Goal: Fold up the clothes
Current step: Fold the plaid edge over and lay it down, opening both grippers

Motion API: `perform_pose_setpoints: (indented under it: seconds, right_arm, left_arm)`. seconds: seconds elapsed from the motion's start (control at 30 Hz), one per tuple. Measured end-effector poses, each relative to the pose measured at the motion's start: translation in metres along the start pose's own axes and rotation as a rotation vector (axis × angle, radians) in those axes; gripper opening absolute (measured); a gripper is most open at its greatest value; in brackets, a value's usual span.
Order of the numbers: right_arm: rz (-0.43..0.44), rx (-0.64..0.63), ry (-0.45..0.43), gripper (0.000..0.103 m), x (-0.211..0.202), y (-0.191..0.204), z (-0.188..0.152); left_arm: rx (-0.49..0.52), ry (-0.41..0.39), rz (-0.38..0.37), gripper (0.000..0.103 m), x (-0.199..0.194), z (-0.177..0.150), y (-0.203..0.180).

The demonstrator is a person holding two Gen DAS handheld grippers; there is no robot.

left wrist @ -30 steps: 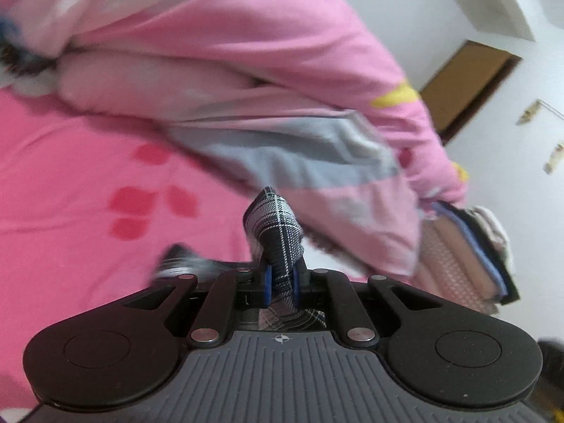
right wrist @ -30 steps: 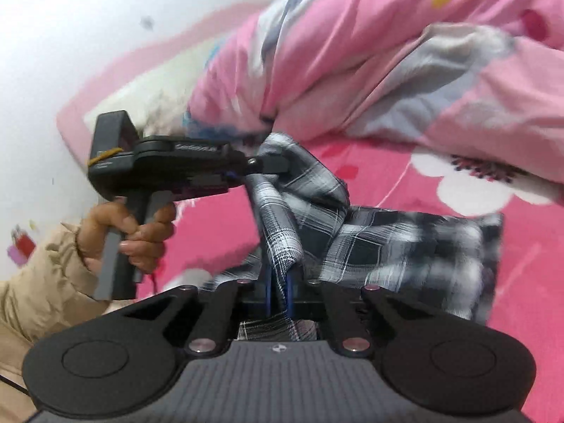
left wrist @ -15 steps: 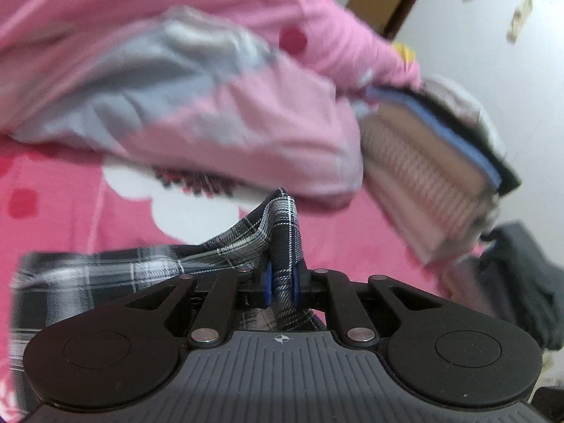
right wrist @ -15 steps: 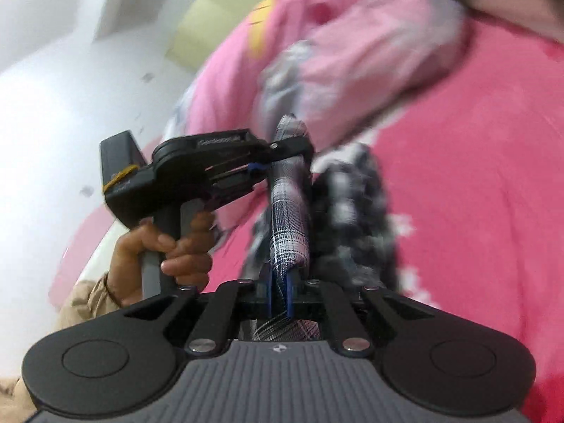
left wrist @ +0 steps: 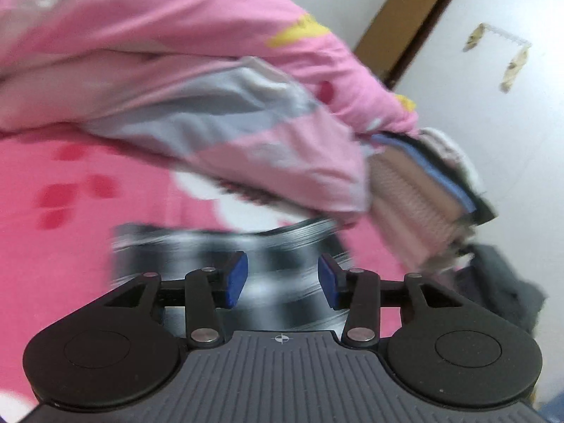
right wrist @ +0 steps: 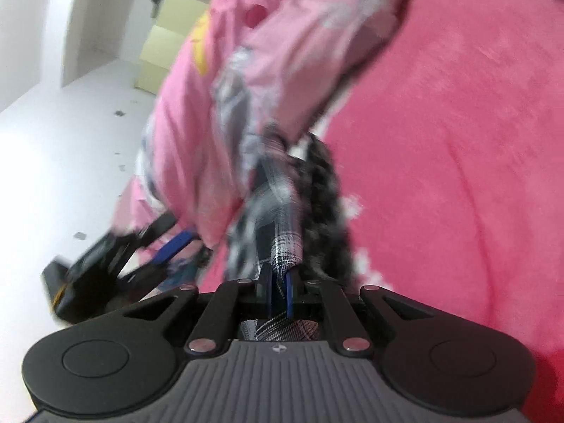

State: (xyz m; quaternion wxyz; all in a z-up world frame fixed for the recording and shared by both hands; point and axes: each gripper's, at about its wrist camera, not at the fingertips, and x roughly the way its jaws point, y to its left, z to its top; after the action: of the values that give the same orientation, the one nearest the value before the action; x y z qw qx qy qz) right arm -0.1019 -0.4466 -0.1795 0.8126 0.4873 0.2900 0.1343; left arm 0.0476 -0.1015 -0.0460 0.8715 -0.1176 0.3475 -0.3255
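- Currently, your left gripper (left wrist: 282, 280) is opening, nothing between its pads; the plaid shirt (left wrist: 218, 246) lies just beyond on the pink bedsheet (left wrist: 70, 246).
- Your right gripper (right wrist: 280, 290) is clamped on a shirt edge, so it is the nearer hand.

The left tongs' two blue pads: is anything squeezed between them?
No. In the left wrist view the left tongs are opening with a bare gap; the black-and-white plaid cloth garment lies beyond on the pink bedsheet.
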Motion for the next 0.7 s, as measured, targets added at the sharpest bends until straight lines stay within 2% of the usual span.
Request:
perform_pose_setpoints:
  seconds: [0.13,0.27,0.37,0.43,0.57,0.63,0.7]
  right_arm:
    - [-0.013,0.017,-0.026,0.010,-0.007,-0.007,-0.005]
    - [-0.118,-0.098,-0.106,0.025,-0.019,0.012,0.006]
    - [-0.158,-0.205,-0.131,0.027,-0.015,0.033,0.021]
    - [-0.166,-0.289,-0.131,0.027,-0.006,0.050,0.031]
    - [-0.171,-0.555,-0.125,0.027,0.028,0.091,0.039]
    - [-0.176,-0.648,-0.092,0.025,0.048,0.095,0.038]
    - [-0.255,-0.661,-0.041,0.024,0.072,0.078,0.044]
  left_arm:
    - [0.040,-0.004,0.112,0.044,-0.023,-0.025,0.018]
    - [0.042,-0.021,0.118,0.044,-0.033,-0.046,0.024]
    - [0.101,-0.028,0.148,0.044,-0.030,-0.059,0.019]
    - [0.127,-0.013,0.161,0.045,-0.025,-0.066,0.018]
    - [0.149,-0.003,0.167,0.048,-0.021,-0.081,0.016]
    - [0.160,-0.012,0.167,0.049,-0.021,-0.084,0.015]
    - [0.168,-0.021,0.160,0.050,-0.021,-0.086,0.016]
